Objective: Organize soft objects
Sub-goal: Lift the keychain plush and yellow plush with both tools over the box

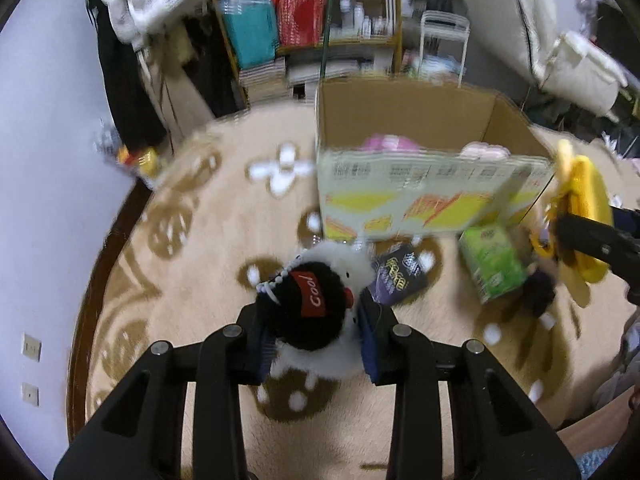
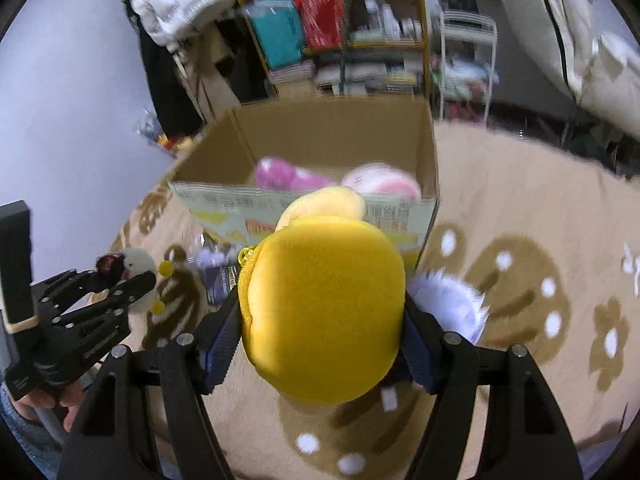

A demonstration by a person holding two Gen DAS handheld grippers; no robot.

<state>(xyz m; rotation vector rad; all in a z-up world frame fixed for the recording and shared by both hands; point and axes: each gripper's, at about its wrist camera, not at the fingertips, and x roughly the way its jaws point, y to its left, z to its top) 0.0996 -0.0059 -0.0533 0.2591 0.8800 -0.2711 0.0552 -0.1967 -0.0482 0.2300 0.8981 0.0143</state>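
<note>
Left wrist view, far left: pale wall, dark curved rug edge (image 1: 86,296), then open beige patterned carpet (image 1: 208,264) with bare room between that edge and the box. Left gripper (image 1: 316,330) pinches a white plush toy with a black cap labelled "Cool" (image 1: 316,304), both pads pressed into its sides, held above the carpet just short of the box front. Purple packet (image 1: 398,278) lies on the carpet just right of the toy; green packet (image 1: 492,264) sits further right, against the box's lower right corner. Open cardboard box (image 1: 420,200) stands mid-frame, top open, pink soft items (image 1: 386,144) showing over its near rim. Bookshelf (image 1: 312,20) behind it.

Right wrist view: left gripper (image 2: 120,280) with the plush at far left. Right gripper (image 2: 324,320) is clamped on a yellow plush pouch with zipper (image 2: 324,304), held just before the box's near rim (image 2: 304,196), toward its right corner. White frilled item (image 2: 452,300) pokes out beside the right finger. Open carpet (image 2: 540,216) right of the box.
</note>
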